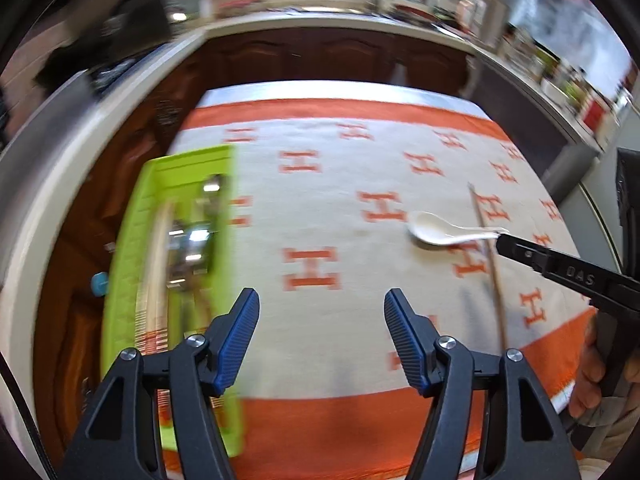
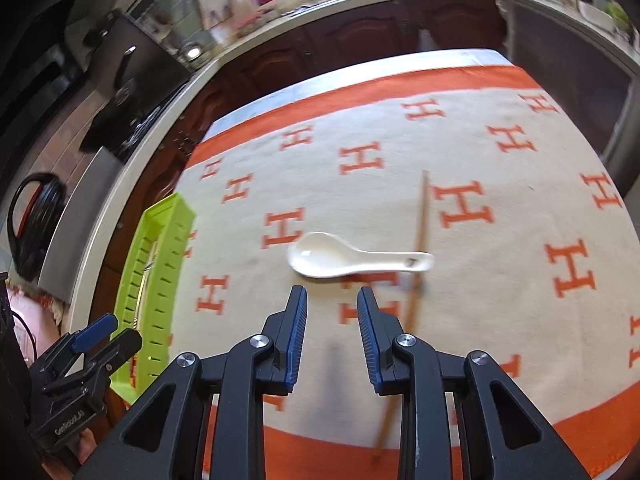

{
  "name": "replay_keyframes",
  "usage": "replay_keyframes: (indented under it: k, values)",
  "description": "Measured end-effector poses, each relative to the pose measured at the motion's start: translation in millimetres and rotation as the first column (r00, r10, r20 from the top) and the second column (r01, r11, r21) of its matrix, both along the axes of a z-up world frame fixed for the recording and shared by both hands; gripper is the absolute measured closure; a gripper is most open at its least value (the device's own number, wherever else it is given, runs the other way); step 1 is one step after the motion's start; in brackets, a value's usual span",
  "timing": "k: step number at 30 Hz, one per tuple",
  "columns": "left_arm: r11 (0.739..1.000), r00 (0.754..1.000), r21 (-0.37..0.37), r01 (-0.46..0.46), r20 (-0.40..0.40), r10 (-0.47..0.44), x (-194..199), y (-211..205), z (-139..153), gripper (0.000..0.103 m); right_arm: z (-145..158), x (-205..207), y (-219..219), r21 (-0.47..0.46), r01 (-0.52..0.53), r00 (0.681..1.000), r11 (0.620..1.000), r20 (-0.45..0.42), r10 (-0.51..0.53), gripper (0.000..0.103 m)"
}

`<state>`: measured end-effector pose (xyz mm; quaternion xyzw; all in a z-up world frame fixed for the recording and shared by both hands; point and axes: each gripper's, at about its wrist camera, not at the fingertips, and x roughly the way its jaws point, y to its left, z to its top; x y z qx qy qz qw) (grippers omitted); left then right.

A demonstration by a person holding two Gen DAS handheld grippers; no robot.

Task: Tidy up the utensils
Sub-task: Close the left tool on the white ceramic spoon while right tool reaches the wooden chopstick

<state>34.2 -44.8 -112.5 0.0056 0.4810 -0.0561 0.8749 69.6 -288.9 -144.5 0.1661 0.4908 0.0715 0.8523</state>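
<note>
Here the white ceramic spoon point(image 2: 352, 260) lay on the orange-and-cream cloth point(image 2: 520, 184), bowl toward the green tray point(image 2: 160, 264) and handle crossing a thin wooden chopstick point(image 2: 422, 216), which it touched near its end. The right gripper point(image 2: 332, 304) hovered just short of the spoon, jaws partly open and empty, aligned roughly with the junction of bowl and handle. A sound grasp would likely take the narrow handle rather than the rounded, glazed bowl, which could slip between the pads; closing clear of the crossing point should avoid dragging the chopstick along. The left gripper point(image 1: 322, 304), jaws wide open and empty, was held near the tray, which already contained utensils, blurred here. The tray sat at the cloth's left edge, well apart from the spoon.
</note>
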Motion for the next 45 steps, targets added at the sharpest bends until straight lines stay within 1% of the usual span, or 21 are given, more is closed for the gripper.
replay_keyframes:
  k: [2,5,8,12,14,17,18,21,23,28,29,31,32,33,36,41,43,45]
  values:
    - [0.999,0.999,-0.029,0.039,-0.022,-0.039,10,-17,-5,0.040,-8,-4,-19,0.008,0.027,1.000,1.000,-0.012,-0.027,0.077]
    - [0.994,0.997,-0.090,0.062,-0.044,-0.066,29,-37,-16,0.040,-20,-7,-39,0.020,0.053,0.998,0.998,-0.027,-0.052,0.077]
    - [0.988,0.997,-0.151,0.036,-0.064,-0.046,51,-50,-34,0.040,-29,-10,-51,0.035,0.067,0.997,0.997,-0.032,-0.066,0.077]
    - [0.978,0.995,-0.208,-0.021,-0.097,0.000,72,-59,-61,0.040,-38,-10,-60,0.050,0.074,0.997,0.996,-0.037,-0.072,0.077]
    - [0.973,0.994,-0.229,-0.034,-0.108,0.010,77,-63,-72,0.041,-41,-11,-63,0.053,0.071,0.997,0.996,-0.042,-0.069,0.077]
    - [0.969,0.994,-0.245,-0.041,-0.110,0.015,83,-70,-83,0.041,-48,-11,-68,0.057,0.066,0.997,0.996,-0.052,-0.063,0.077]
    - [0.972,0.996,-0.233,-0.039,-0.082,0.020,82,-74,-83,0.041,-50,-11,-70,0.057,0.066,0.996,0.996,-0.057,-0.062,0.077]
    - [0.973,0.998,-0.229,-0.013,-0.056,0.001,84,-84,-84,0.041,-58,-12,-75,0.066,0.068,0.995,0.995,-0.072,-0.064,0.077]
    - [0.974,0.999,-0.227,-0.002,-0.040,-0.007,86,-90,-84,0.041,-60,-12,-77,0.082,0.066,0.996,0.994,-0.066,-0.061,0.077]
    - [0.972,1.000,-0.234,0.020,0.001,-0.021,91,-103,-84,0.044,-61,-10,-74,0.069,0.050,0.998,0.996,-0.048,-0.047,0.077]
    - [0.971,1.000,-0.237,0.023,0.007,-0.022,92,-104,-84,0.046,-62,-10,-73,0.065,0.047,0.998,0.997,-0.044,-0.044,0.077]
    - [0.970,1.000,-0.241,0.025,0.016,-0.022,94,-107,-85,0.061,-63,-9,-72,0.065,0.044,0.998,0.997,-0.039,-0.042,0.077]
    - [0.970,1.000,-0.243,0.026,0.019,-0.022,95,-108,-86,0.065,-63,-10,-72,0.066,0.041,0.999,0.997,-0.036,-0.039,0.077]
    - [0.969,1.000,-0.246,0.024,0.020,-0.019,97,-108,-87,0.073,-63,-10,-71,0.064,0.038,0.999,0.997,-0.034,-0.036,0.077]
    - [0.967,0.999,-0.253,0.028,0.024,-0.022,99,-110,-89,0.085,-63,-10,-71,0.062,0.035,0.999,0.997,-0.029,-0.033,0.076]
    - [0.963,0.998,-0.260,0.063,0.031,-0.057,100,-115,-90,0.093,-63,-9,-70,0.056,0.036,0.999,0.998,-0.022,-0.035,0.076]
    - [0.952,0.995,-0.290,0.098,0.026,-0.095,100,-117,-89,0.098,-63,-9,-70,0.054,0.035,0.999,0.998,-0.021,-0.034,0.076]
    - [0.948,0.993,-0.295,0.119,0.030,-0.116,99,-119,-86,0.100,-63,-9,-69,0.050,0.034,0.999,0.998,-0.021,-0.033,0.076]
